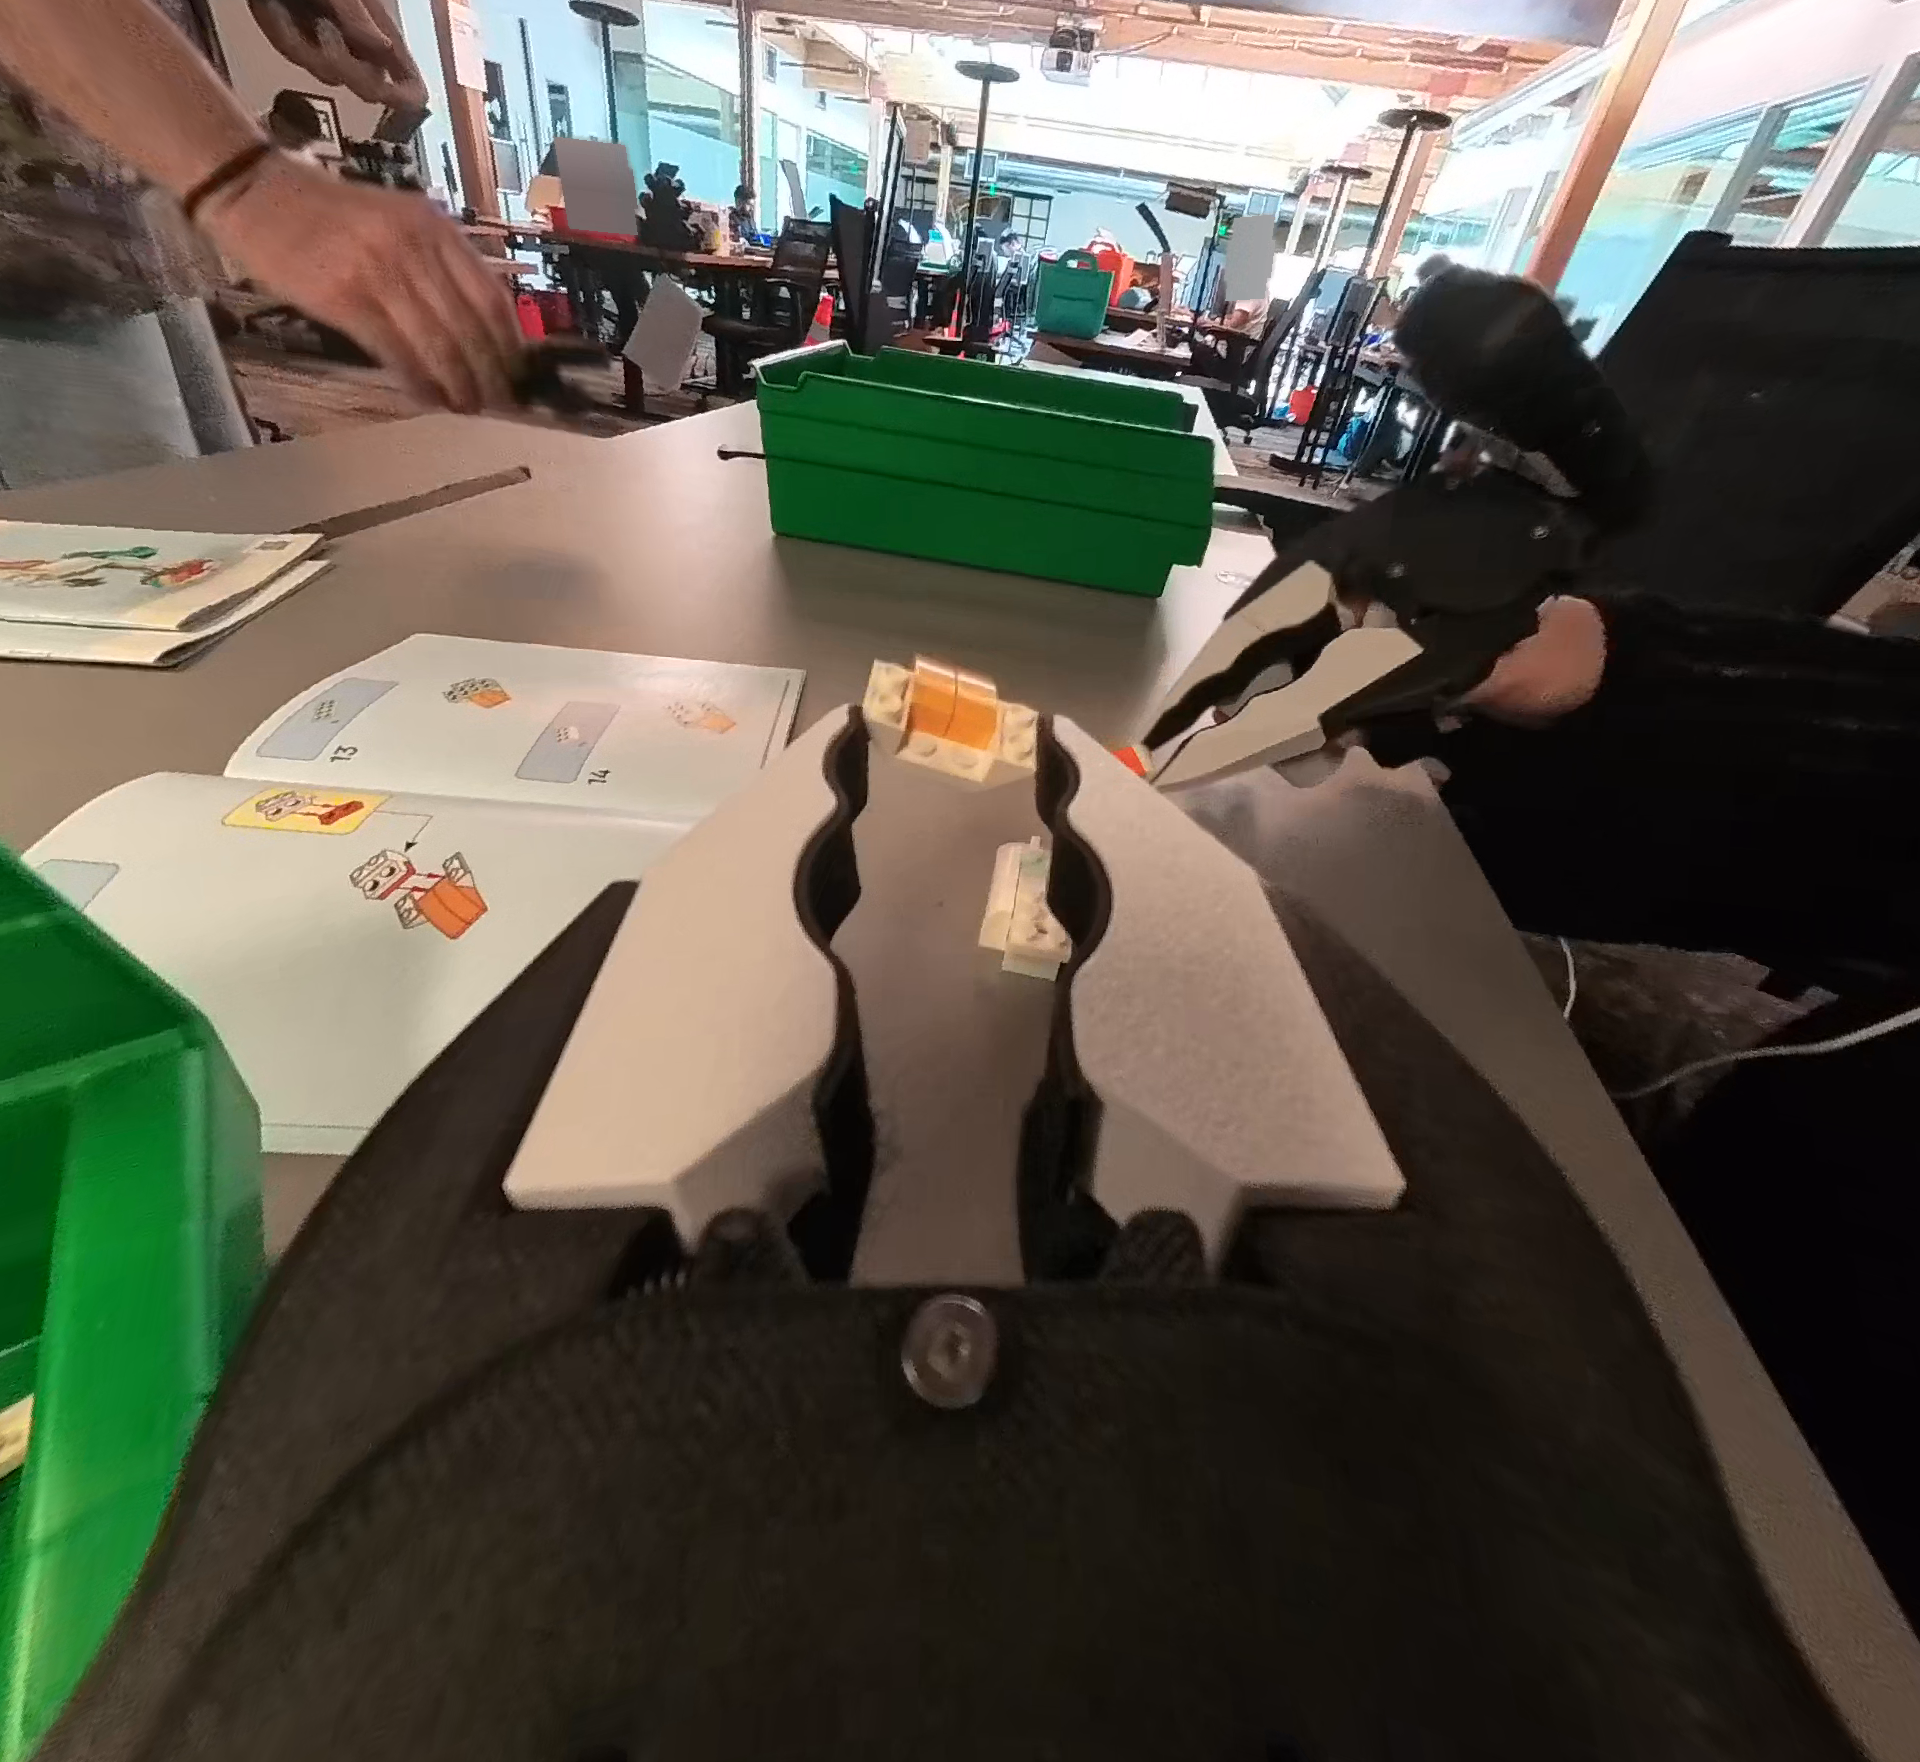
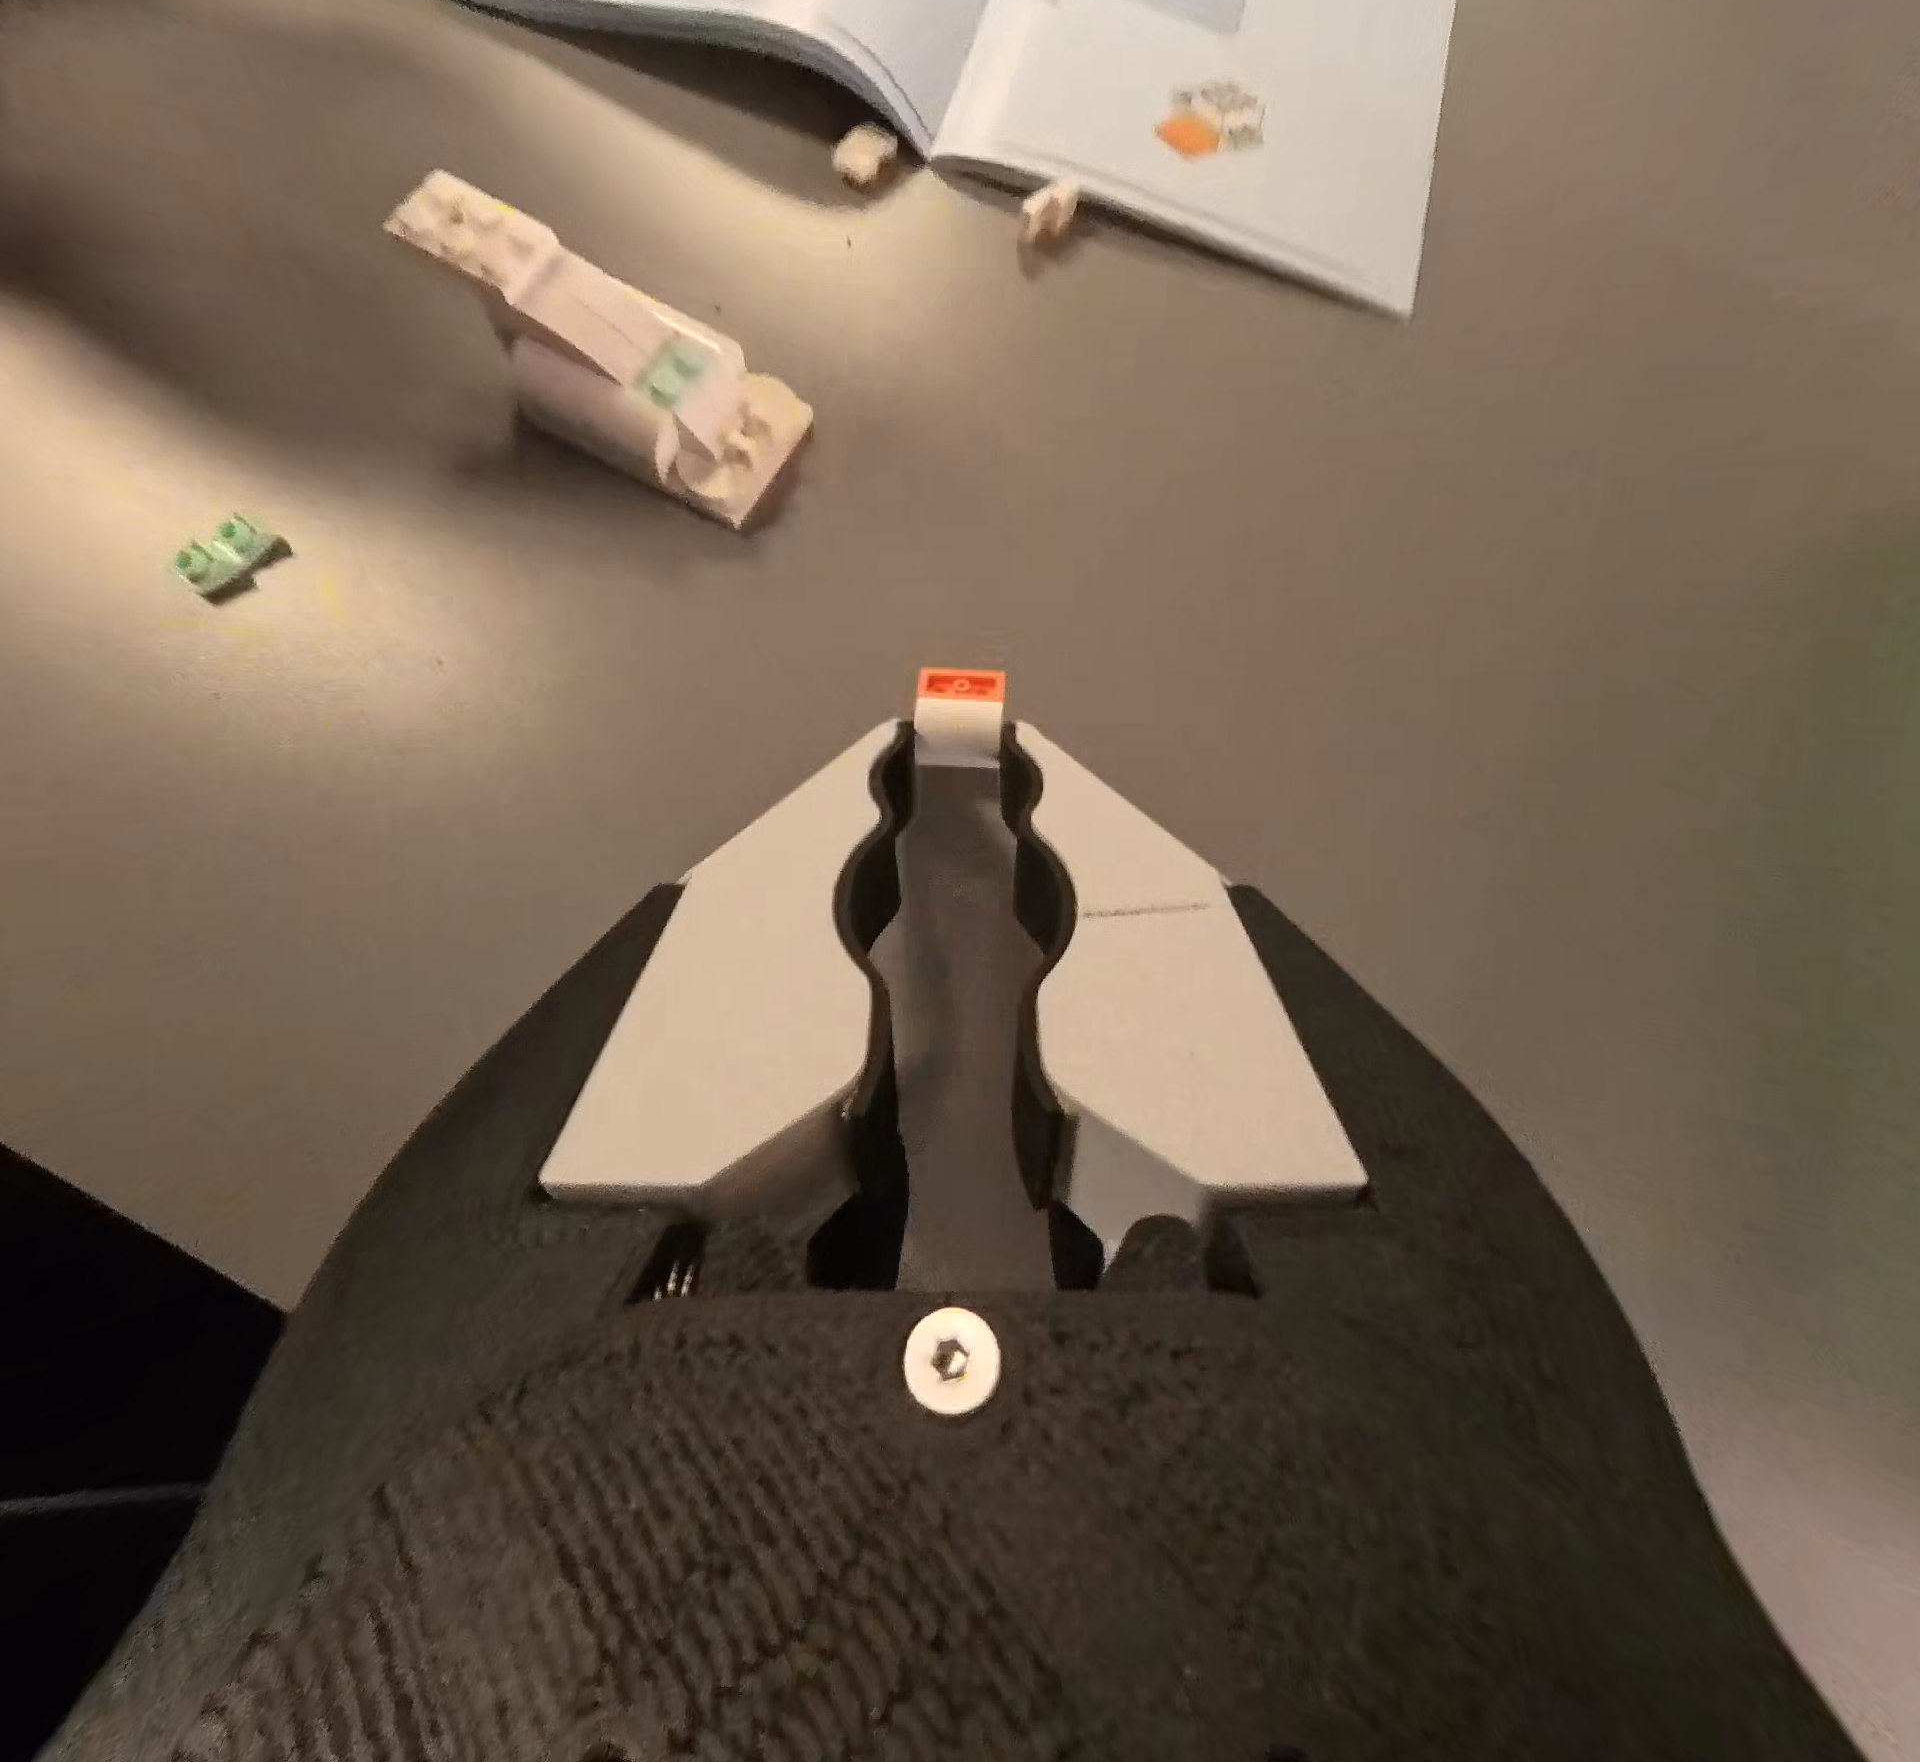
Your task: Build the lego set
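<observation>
A small white-and-orange lego assembly (image 1: 951, 720) is held off the grey table (image 1: 623, 559) between the tips of the left gripper (image 1: 951, 736), clamped at its white side plates. It is judged light, rigid and slick, best pinched across flat faces lest pieces pop apart. A small red-and-white piece (image 2: 961, 710) is pinched at the tips of the right gripper (image 2: 958, 727), narrowly parted. A white sub-build (image 2: 603, 372) lies nearby beside the instruction booklet (image 2: 1195, 71).

An open-plan office (timber posts (image 1: 1600, 123) overhead): rows of desks (image 1: 665, 252), chairs (image 1: 790, 278), glass partitions (image 1: 1787, 154).
</observation>
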The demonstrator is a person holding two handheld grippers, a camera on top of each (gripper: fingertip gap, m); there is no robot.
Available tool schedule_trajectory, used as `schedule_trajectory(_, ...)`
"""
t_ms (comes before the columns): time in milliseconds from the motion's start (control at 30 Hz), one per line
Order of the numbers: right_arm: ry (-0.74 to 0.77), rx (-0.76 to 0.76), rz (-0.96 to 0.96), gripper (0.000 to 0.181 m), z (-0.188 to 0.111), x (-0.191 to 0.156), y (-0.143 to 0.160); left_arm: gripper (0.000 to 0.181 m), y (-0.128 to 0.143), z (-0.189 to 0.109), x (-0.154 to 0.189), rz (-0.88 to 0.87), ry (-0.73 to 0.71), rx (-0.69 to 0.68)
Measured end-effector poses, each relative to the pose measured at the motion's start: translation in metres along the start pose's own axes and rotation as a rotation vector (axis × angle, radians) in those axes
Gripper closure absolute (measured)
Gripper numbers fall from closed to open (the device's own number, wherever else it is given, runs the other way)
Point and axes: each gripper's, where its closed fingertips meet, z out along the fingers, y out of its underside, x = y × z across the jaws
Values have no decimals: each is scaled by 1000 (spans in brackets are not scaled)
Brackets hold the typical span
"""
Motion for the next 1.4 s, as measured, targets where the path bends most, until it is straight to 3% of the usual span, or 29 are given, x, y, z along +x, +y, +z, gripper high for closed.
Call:
schedule_trajectory(33,0,-4,8,166,1,0,3,150,0,0,1,7,-2,-4)
schedule_trajectory(133,-8,18,25,166,2,0,3,150,3,1,2,41,-21,-22)
schedule_trajectory(233,-52,32,58,145,1,-1,3,150,5,2,1,95,-68,-46)
schedule_trajectory(367,-50,126,59,138,-16,9,-8,150,5,11,10,110,-122,-87)
schedule_trajectory(467,-16,191,46,137,-32,23,-12,150,10,41,37,39,-88,-139)
schedule_trajectory(633,53,250,53,138,-50,52,-2,150,45,113,57,-19,-56,-405)
schedule_trajectory(867,113,314,-14,142,-69,76,8,149,74,176,49,-68,-93,-617)
schedule_trajectory(1133,58,394,-93,144,-82,78,8,149,91,176,36,-53,-161,-693)
schedule_trajectory(1400,-56,482,-46,148,-85,66,-6,149,100,172,36,-97,-199,-731)
